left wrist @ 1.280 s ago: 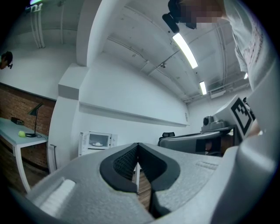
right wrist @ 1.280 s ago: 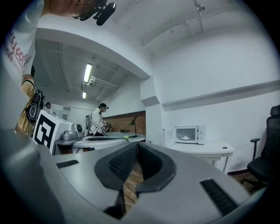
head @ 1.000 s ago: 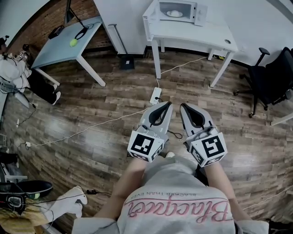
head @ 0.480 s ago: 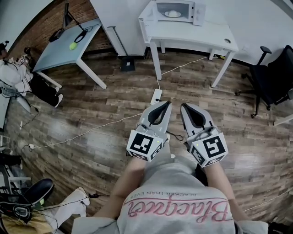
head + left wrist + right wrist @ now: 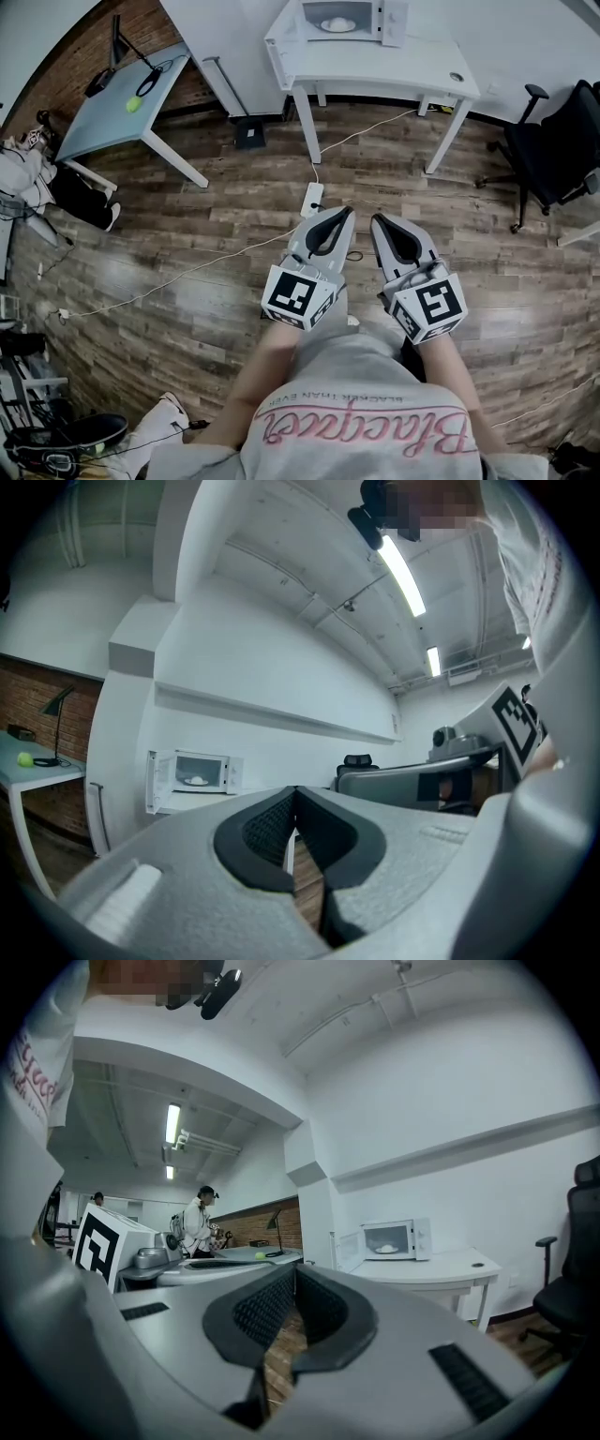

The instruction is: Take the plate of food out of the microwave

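Plainly, the left gripper [image 5: 343, 213] and right gripper [image 5: 376, 218] were both pressed together, empty, side by side. At twelve o'clock, well apart, the plate of food [image 5: 336, 25] sat inside the open microwave [image 5: 394, 19] on a white desk [image 5: 394, 67].

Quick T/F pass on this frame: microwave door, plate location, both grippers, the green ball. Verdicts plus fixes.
1. The microwave on the white table has its door open. True.
2. The plate of food sits on the tabletop. False: it is inside the microwave.
3. The left gripper and right gripper are both shut, empty. True.
4. The right gripper touches the microwave. False: it is far short of it.
5. The green ball lies on the floor. False: it is on the grey-blue table.
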The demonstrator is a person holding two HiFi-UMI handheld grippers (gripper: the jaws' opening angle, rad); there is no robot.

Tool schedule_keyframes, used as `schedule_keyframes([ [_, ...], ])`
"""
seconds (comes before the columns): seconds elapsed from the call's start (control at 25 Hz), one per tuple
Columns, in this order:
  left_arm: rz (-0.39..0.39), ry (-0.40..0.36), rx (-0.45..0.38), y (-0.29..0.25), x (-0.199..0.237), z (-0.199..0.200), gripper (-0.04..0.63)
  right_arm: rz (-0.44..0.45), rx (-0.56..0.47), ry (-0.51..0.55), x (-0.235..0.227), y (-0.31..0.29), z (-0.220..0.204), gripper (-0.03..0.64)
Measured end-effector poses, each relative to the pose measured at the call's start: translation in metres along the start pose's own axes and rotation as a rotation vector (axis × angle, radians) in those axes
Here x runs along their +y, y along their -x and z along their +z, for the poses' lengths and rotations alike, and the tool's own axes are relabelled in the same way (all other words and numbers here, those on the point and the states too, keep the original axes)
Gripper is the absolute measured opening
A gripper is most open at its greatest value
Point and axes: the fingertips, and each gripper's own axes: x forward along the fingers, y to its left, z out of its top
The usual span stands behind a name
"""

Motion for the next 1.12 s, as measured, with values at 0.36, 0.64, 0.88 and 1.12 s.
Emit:
schedule_keyframes([
  [0.36, 0.002, 0.012, -0.007, -0.025, 0.048, -0.003, 0.006, 0.015, 0.008, 0.016, -0.013, -0.055, 0.001, 0.015],
  [0.64, -0.012, 0.0, -0.032, -0.055, 0.095, 0.007, 0.006, 0.027, 0.011, 0.047, -0.027, -0.11, 0.011, 0.015],
  [0.88, -0.027, 0.004, -0.05, -0.081, 0.132, 0.01, 0.006, -0.006, 0.012, 0.056, -0.048, -0.152, 0.017, 0.015],
  [1.12, -0.045, 0.003, -0.044, -0.106, 0.162, 0.01, 0.006, -0.007, 0.02, 0.083, -0.06, -0.188, 0.022, 0.014],
])
